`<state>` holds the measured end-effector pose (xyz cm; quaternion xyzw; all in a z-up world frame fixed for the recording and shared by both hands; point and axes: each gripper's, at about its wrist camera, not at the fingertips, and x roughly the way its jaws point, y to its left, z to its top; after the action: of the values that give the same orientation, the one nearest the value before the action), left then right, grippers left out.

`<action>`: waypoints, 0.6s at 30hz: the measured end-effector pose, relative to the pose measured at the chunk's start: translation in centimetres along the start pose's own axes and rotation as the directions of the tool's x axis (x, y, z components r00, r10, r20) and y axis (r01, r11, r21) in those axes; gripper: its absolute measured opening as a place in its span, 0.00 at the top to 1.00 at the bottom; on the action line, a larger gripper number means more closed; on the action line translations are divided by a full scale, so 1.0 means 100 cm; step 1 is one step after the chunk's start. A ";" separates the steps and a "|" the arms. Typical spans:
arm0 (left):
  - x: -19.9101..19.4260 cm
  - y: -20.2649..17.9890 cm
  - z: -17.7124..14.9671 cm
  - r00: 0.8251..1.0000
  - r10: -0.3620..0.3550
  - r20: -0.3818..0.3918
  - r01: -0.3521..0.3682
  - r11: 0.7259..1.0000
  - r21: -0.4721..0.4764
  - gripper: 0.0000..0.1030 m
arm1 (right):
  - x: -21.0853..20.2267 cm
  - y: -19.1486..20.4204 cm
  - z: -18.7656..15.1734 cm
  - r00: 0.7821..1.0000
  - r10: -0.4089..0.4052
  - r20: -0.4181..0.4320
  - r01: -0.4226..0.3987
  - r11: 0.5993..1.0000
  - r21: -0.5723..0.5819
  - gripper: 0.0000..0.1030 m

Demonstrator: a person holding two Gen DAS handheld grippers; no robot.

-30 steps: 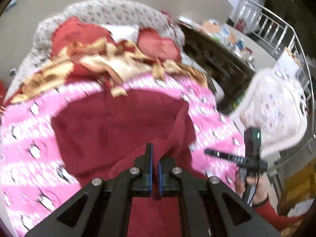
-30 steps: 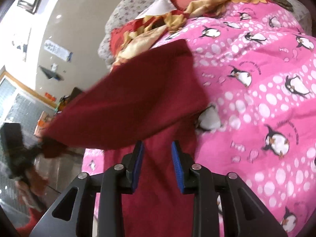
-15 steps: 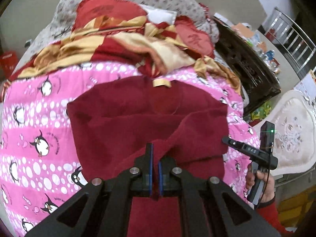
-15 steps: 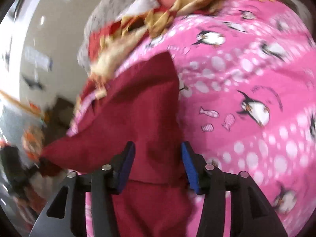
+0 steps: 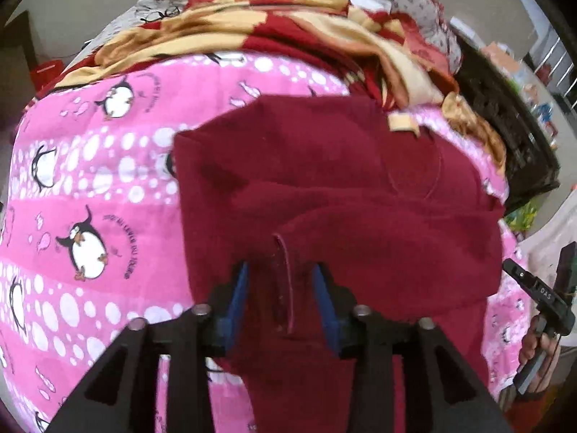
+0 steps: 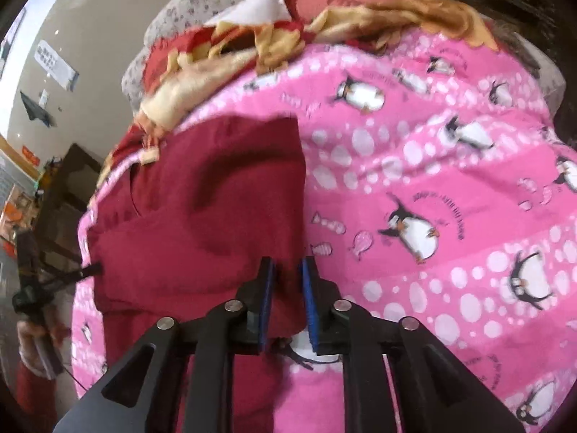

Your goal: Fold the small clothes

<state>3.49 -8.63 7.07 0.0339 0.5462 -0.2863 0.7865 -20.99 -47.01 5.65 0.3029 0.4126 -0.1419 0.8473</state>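
A dark red garment point(image 5: 360, 198) lies on the pink penguin blanket point(image 5: 90, 180), its near part folded over onto itself. My left gripper point(image 5: 281, 288) hangs low over the near fold, and its jaws are opening. A hem stands between the blue pads, which do not press on it. In the right wrist view the garment point(image 6: 216, 216) fills the left half. My right gripper point(image 6: 286, 288) straddles its right edge; the jaws are closing with cloth in the gap, and a slit still shows beside it. A beige label point(image 5: 402, 122) marks the far edge.
A crumpled red-and-gold blanket point(image 5: 252, 25) and flowered bedding lie behind the garment. Dark wooden furniture point(image 5: 505, 126) stands off the bed at the right. A hand with the other gripper point(image 5: 541, 296) shows at the right edge. The penguin blanket point(image 6: 432, 180) spreads to the right.
The left gripper came down and laid the lifted flap over the garment, then its jaws parted and let the cloth go. The right gripper's jaws narrowed around the garment's edge.
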 end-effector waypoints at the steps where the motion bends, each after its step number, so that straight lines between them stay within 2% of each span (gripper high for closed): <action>1: -0.005 0.000 -0.001 1.000 0.003 0.018 -0.003 1.000 0.002 0.47 | -0.004 0.002 0.004 1.000 -0.005 0.018 0.005 1.000 -0.007 0.74; 3: -0.015 -0.003 -0.004 0.998 0.020 0.057 -0.021 1.000 0.021 0.39 | -0.012 0.009 0.010 0.998 0.005 0.056 -0.003 0.999 -0.036 0.70; 5: -0.015 -0.008 -0.004 0.998 0.010 0.062 -0.012 0.999 0.036 0.37 | -0.011 0.017 0.020 0.997 0.028 0.075 -0.024 0.998 -0.053 0.61; 8: -0.004 -0.017 -0.006 0.999 0.008 0.035 -0.010 0.999 0.048 0.37 | 0.007 0.026 0.038 0.997 0.016 0.077 -0.012 0.999 -0.048 0.50; 13: 0.025 -0.021 -0.011 0.998 0.058 -0.003 -0.057 0.996 0.064 0.37 | 0.053 0.021 0.061 0.995 -0.098 0.019 0.099 0.995 -0.017 0.50; 15: 0.033 -0.019 -0.013 0.998 0.062 -0.008 -0.062 0.997 0.048 0.37 | 0.059 0.021 0.066 0.995 -0.098 0.023 0.098 0.994 -0.037 0.59; 16: 0.035 -0.019 -0.014 0.998 0.061 -0.008 -0.060 0.997 0.046 0.36 | 0.058 0.023 0.070 0.994 -0.102 0.050 0.105 0.992 -0.069 0.77; 18: 0.037 -0.019 -0.014 0.998 0.059 -0.004 -0.059 0.997 0.050 0.36 | 0.059 0.024 0.076 0.982 -0.163 0.092 0.172 0.980 -0.099 0.81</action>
<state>2.26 -11.22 3.73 0.0703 0.5401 -0.2763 0.7919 -11.49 -49.90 5.61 0.2151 0.4079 -0.2033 0.8637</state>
